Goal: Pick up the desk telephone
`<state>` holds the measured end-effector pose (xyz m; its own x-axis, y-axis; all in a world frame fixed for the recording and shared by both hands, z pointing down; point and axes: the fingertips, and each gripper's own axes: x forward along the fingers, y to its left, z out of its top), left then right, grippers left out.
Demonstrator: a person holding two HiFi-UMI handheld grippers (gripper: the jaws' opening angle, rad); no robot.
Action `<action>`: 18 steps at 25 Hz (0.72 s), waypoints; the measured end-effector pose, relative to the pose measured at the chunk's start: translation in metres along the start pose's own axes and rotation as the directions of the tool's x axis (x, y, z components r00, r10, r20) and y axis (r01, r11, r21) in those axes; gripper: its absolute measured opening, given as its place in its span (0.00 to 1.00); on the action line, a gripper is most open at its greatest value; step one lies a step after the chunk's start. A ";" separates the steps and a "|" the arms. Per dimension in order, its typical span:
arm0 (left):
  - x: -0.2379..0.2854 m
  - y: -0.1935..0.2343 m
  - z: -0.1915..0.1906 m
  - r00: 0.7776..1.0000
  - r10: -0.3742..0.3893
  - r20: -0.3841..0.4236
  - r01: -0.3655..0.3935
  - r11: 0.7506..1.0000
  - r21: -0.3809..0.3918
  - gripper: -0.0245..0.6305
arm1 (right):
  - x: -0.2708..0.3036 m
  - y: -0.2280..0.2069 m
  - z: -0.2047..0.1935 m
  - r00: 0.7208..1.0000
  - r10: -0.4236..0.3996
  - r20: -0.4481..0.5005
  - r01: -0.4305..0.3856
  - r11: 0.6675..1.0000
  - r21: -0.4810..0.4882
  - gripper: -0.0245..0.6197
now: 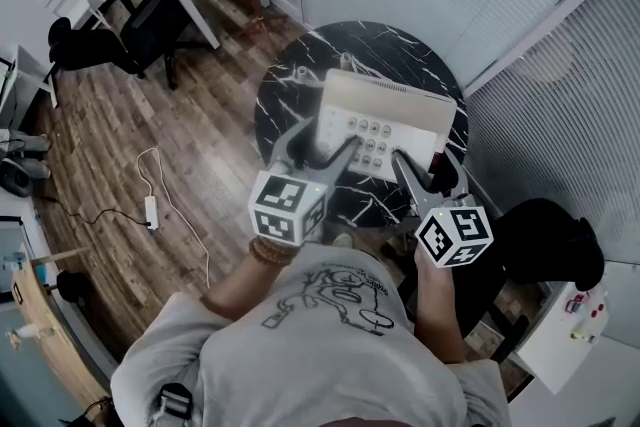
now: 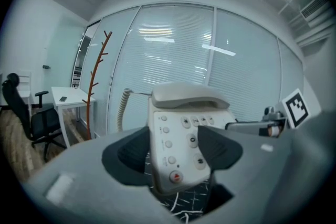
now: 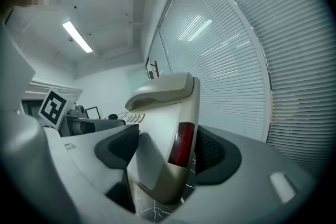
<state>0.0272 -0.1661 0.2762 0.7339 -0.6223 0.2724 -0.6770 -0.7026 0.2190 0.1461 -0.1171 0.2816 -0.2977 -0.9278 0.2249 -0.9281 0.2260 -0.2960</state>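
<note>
Both tongs grip a beige desk telephone point(image 1: 385, 115) over a round black marble counter point(image 1: 285, 85).
My left tongs point(image 1: 322, 148) clamp its keypad corner and my right tongs point(image 1: 428, 170) its side edge, jaws wide. The key markings are too small to read. Wood floor point(image 1: 150, 135) lies open at frame left, and blinds point(image 1: 560, 65) stand near at right.

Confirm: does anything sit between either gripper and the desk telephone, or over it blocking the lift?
Nothing visible does. The left gripper has its fingers closed on the desk telephone at the keypad side, and the right gripper grips the opposite edge. Only the marble table lies below, and nothing shows above the telephone.
</note>
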 end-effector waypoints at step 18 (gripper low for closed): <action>0.004 -0.002 -0.009 1.000 0.002 -0.011 -0.002 1.000 -0.014 0.48 | -0.001 -0.006 -0.006 1.000 -0.003 -0.002 0.003 1.000 0.007 0.55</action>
<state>0.0313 -0.1639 0.2857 0.7319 -0.6200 0.2826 -0.6793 -0.6963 0.2316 0.1504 -0.1153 0.2889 -0.2957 -0.9278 0.2275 -0.9272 0.2214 -0.3022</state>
